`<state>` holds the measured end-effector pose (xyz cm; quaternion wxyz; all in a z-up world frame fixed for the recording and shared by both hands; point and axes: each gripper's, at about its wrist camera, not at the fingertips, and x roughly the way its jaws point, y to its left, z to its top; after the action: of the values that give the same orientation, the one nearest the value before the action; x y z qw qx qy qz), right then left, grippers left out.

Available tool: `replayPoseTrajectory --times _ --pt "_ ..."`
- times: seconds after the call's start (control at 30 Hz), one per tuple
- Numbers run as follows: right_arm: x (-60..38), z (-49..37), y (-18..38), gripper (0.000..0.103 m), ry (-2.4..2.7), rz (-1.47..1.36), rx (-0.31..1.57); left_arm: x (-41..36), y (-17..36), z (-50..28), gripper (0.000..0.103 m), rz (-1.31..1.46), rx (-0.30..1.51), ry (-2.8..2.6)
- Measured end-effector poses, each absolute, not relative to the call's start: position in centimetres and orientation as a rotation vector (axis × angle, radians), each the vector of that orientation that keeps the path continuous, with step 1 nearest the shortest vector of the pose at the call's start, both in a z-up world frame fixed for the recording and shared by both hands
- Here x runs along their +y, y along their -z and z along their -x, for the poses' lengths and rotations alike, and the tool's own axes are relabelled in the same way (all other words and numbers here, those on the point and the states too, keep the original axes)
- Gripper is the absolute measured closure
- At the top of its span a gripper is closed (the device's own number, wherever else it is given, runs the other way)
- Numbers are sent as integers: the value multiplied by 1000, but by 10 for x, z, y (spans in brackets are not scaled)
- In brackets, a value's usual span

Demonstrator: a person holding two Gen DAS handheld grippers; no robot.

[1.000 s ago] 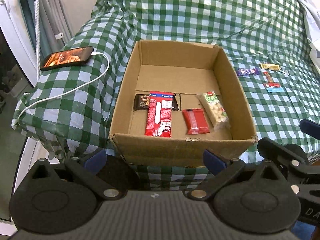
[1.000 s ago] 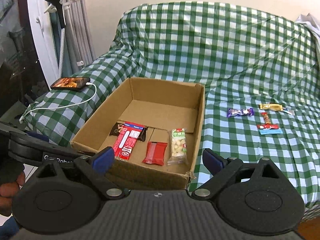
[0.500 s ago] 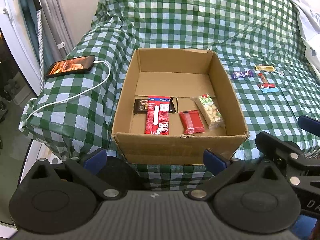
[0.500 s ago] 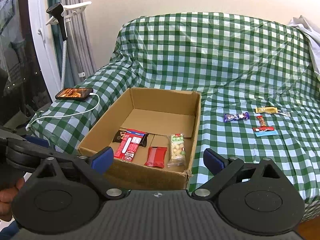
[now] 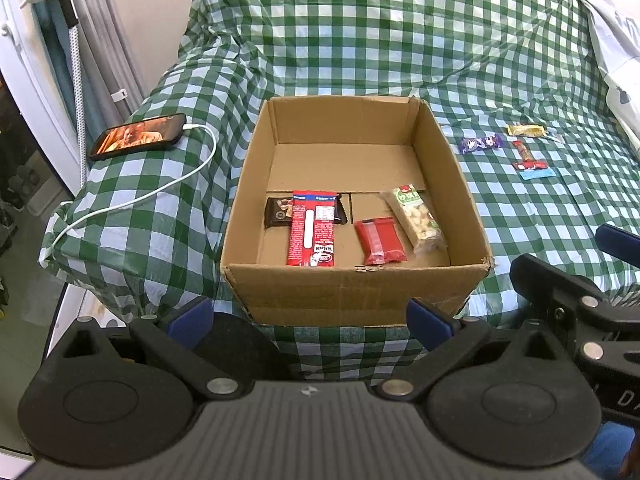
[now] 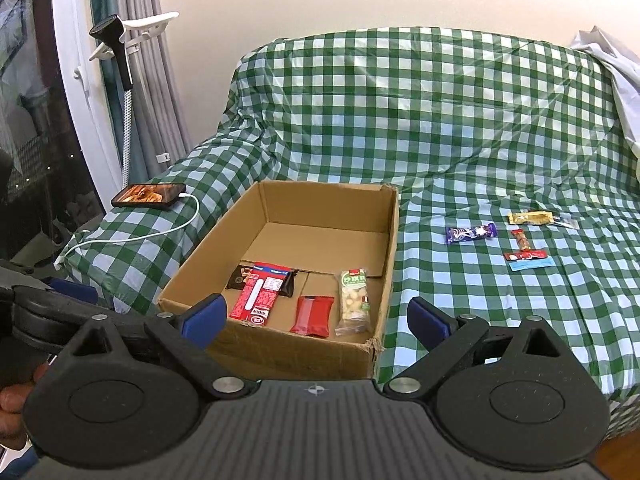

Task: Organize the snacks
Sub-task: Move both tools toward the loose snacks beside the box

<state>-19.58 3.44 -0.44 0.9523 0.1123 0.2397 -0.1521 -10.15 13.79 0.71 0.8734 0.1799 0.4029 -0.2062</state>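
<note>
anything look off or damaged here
The cardboard box has a torn, frayed near right corner. Inside, the long red packet lies across the dark packet, partly covering it. Nothing is spilled.

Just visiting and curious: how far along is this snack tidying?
About halfway. Four snacks already lie in the cardboard box: a dark bar, long red pack, small red packet and nut bar. Both grippers, left and right, are open and empty. Five snacks remain on the checkered cloth.

A bed (image 6: 460, 128) in green checked cloth carries a cardboard box (image 6: 384, 248), a charging phone (image 6: 149, 196), and perhaps five loose snacks (image 6: 471, 234).
</note>
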Motion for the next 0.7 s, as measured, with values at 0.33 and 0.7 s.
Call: replayPoseTrajectory --times 0.33,0.7 --pt "18 197 11 5 333 -302 497 115 -4 100 0 -426 860 446" --pt "-28 206 22 4 433 -417 495 50 2 91 0 -475 924 527"
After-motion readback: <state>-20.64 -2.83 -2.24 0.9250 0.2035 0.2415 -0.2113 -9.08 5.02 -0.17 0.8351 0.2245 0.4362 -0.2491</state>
